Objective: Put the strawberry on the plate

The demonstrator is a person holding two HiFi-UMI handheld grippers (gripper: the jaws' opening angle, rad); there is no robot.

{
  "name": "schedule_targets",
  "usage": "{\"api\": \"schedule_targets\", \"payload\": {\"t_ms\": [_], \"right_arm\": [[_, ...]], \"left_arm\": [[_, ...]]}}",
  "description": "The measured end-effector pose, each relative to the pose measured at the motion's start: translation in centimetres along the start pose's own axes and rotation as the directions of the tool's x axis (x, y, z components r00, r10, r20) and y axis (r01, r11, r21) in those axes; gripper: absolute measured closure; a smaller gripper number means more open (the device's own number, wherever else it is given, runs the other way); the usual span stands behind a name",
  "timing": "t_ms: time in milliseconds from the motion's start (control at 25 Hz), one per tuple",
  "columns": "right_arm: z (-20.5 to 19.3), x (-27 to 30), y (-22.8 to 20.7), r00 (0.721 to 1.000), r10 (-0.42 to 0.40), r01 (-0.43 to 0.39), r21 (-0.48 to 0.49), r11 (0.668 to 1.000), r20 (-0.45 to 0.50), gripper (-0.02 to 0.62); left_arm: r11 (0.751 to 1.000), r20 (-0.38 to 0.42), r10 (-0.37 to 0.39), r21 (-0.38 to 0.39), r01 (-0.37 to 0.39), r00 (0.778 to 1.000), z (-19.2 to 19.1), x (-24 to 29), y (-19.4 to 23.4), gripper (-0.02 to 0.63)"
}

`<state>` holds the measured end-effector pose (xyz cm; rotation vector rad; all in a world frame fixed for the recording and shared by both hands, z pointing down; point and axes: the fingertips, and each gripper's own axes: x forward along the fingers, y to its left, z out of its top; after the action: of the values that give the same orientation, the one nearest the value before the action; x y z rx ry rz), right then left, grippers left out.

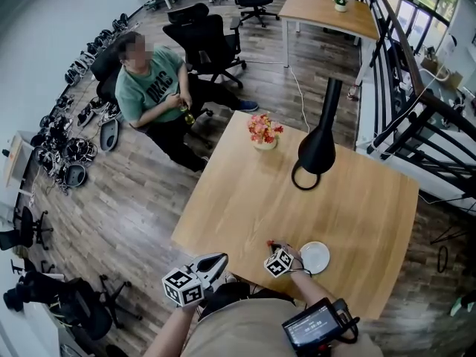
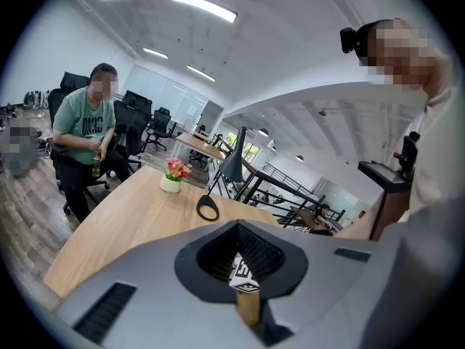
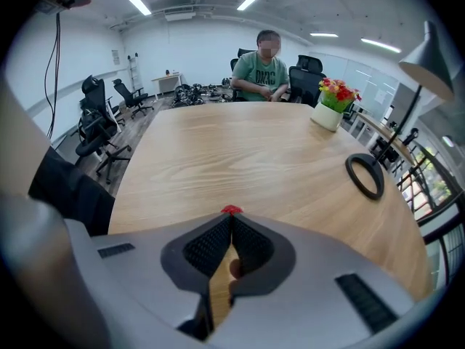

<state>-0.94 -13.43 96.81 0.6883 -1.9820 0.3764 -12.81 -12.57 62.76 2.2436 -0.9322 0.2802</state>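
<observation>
Strawberry (image 3: 231, 210) sits off plate (image 1: 314, 257), at tips of closed right hand-held gripper (image 3: 231, 217); left hand-held gripper (image 2: 239, 226) closed.

Open office with a plank wood floor (image 1: 126, 199) and a white wall (image 1: 52, 21). A pale wooden table (image 1: 357, 199) carries a black lamp (image 1: 318, 146) and a pot of flowers (image 1: 264, 133). Black office chairs (image 1: 204, 39) stand behind it (a person (image 1: 152, 88) sits in one). Farther back are a second table (image 1: 327, 10), a black railing (image 1: 416, 125) and windows (image 1: 431, 6). Strip lights (image 2: 203, 6) line the white ceiling (image 2: 290, 49).
</observation>
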Motion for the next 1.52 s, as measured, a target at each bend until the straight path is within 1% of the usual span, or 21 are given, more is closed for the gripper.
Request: {"api": "schedule_targets", "payload": {"t_ms": [240, 440, 600, 720, 800, 880, 1000, 1160, 1240, 1400, 1520], "right_arm": [[-0.9, -0.5, -0.2, 0.999, -0.025, 0.025, 0.001, 1.000, -0.020, 0.584], [-1.4, -1.2, 0.0, 1.000, -0.024, 0.025, -0.027, 0.999, 0.006, 0.584], [-1.8, -1.8, 0.1, 0.999, -0.024, 0.025, -0.032, 0.999, 0.026, 0.583], [-2.2, -1.8, 0.0, 1.000, -0.019, 0.019, -0.021, 1.000, 0.024, 0.577], [-2.2, -1.7, -0.2, 1.000, -0.012, 0.013, -0.004, 1.000, 0.018, 0.531], [-1.9, -1.5, -0.3, 1.000, -0.006, 0.006, 0.011, 1.000, 0.012, 0.506], [-1.5, -1.1, -0.2, 1.000, -0.006, 0.006, 0.007, 1.000, 0.003, 0.469], [-0.8, -0.3, -0.5, 1.000, -0.031, 0.031, 0.002, 1.000, -0.003, 0.465], [-0.4, 0.3, -0.3, 0.999, -0.031, 0.031, -0.025, 0.999, -0.008, 0.465], [-0.2, 1.4, 0.6, 0.999, -0.009, 0.002, -0.136, 0.991, -0.052, 0.465], [-0.9, 2.3, 0.7, 0.996, -0.020, 0.005, -0.175, 0.984, -0.083, 0.465]], "left_arm": [[1.000, 0.016, -0.010, -0.013, 0.010, 1.000, -0.1, 0.0, -0.2, 0.602], [1.000, 0.017, -0.013, -0.025, 0.013, 1.000, -0.6, 0.2, -0.5, 0.601], [0.999, 0.013, -0.014, -0.037, 0.014, 1.000, -1.1, 0.1, -0.5, 0.601], [0.999, 0.014, -0.014, -0.044, 0.014, 1.000, -1.2, 0.2, -0.3, 0.601], [0.999, 0.016, -0.013, -0.045, 0.014, 1.000, -1.1, 0.4, 0.0, 0.601], [0.999, 0.020, -0.013, -0.047, 0.013, 1.000, -0.8, 0.5, 0.4, 0.601], [0.999, 0.022, -0.014, -0.050, 0.015, 1.000, -0.3, 0.6, 0.8, 0.601], [0.999, 0.018, -0.014, -0.053, 0.014, 1.000, 0.0, 0.4, 1.4, 0.601], [0.998, 0.017, -0.010, -0.055, 0.011, 1.000, 0.1, 0.2, 2.0, 0.601], [0.998, 0.016, -0.006, -0.062, 0.007, 1.000, 0.5, -0.3, 3.1, 0.602], [0.998, 0.013, -0.009, -0.064, 0.010, 1.000, 0.7, -0.4, 3.6, 0.601]]}}
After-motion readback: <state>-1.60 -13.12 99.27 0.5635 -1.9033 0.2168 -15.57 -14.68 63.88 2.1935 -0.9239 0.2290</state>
